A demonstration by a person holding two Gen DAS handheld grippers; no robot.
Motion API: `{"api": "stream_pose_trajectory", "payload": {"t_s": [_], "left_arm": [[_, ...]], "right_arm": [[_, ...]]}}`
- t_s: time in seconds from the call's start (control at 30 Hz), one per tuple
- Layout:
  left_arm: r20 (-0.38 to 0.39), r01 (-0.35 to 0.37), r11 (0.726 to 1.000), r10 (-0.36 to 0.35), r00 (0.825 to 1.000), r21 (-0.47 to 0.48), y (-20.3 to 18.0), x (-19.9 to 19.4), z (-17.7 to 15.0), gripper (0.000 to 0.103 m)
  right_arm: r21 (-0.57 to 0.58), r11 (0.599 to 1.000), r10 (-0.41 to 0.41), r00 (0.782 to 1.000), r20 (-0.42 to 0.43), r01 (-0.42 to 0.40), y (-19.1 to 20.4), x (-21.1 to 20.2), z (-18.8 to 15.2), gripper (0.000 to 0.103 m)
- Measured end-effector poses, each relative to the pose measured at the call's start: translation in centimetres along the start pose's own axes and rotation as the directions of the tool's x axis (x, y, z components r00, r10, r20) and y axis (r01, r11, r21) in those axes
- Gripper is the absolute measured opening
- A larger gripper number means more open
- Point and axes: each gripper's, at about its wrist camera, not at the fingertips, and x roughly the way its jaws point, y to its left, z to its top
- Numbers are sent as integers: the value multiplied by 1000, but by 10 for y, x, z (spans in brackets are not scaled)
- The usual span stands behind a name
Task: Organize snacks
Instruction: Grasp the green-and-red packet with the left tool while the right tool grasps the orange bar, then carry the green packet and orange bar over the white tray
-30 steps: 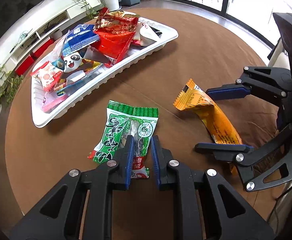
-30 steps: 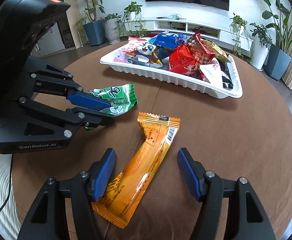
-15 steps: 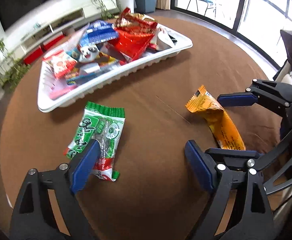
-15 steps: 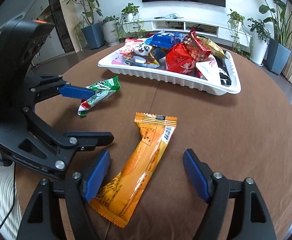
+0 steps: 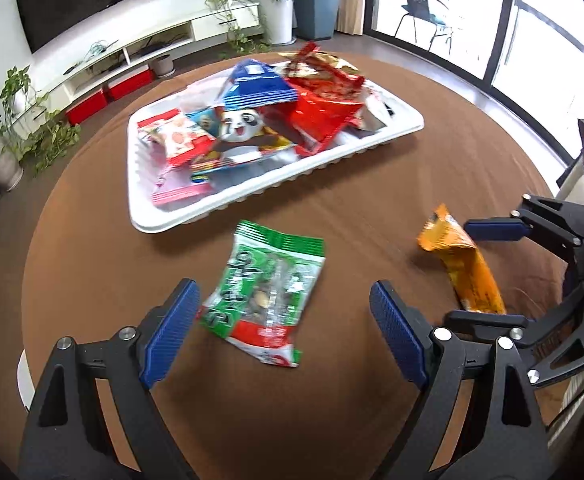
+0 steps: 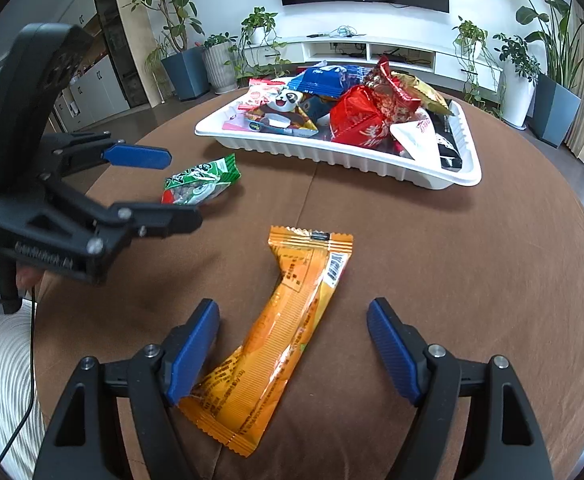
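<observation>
A green snack packet lies flat on the brown table between the wide-apart blue pads of my left gripper, which is open and not touching it. In the right wrist view the same green packet shows beyond the left gripper. An orange snack packet lies slantwise between the pads of my open right gripper; its lower end sits close to the left pad. The white tray, piled with several snack bags, stands behind both packets.
The round table has a brown cloth and drops off near both grippers. A hand holds the left gripper's handle. Beyond the table are a white TV cabinet, potted plants and a glass door.
My left gripper went from shut on the green packet to wide open and pulled back a little; the packet now lies free on the table. The right gripper's pads spread slightly wider.
</observation>
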Motion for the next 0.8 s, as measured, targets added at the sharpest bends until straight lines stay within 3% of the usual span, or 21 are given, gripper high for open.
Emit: {"api": "stream_pose_trajectory", "payload": {"t_s": [0.27, 0.3, 0.33, 0.43, 0.5, 0.57, 0.7, 0.8], "left_arm": [[-65, 20, 999, -22, 998, -28, 15, 21, 0, 84], [-63, 22, 999, -24, 998, -23, 14, 24, -1, 79], [-68, 19, 1000, -20, 997, -15, 13, 26, -2, 68], [-62, 46, 999, -45, 997, 1, 10, 27, -4, 52], [-59, 36, 999, -35, 998, 8, 8, 26, -5, 50], [-52, 28, 1000, -27, 998, 12, 6, 25, -6, 45], [-30, 19, 1000, -18, 999, 17, 2, 17, -4, 25], [-28, 22, 1000, -22, 999, -3, 1, 14, -4, 24]], "right_arm": [[-15, 1000, -5, 1000, -5, 5, 6, 3, 1, 81], [-18, 1000, -10, 1000, -6, 10, 7, 3, 1, 78], [-23, 1000, -18, 1000, -6, 18, 8, 3, 1, 76], [-47, 998, -47, 999, -6, 47, 11, 4, 2, 61], [-55, 997, -55, 999, -1, 54, 11, 3, 2, 40], [-46, 998, -40, 999, 2, 40, 8, 1, 1, 27], [39, 999, 28, 1000, 8, -28, -7, -2, 0, 21], [113, 990, 88, 996, 12, -89, -19, -4, -1, 19]]}}
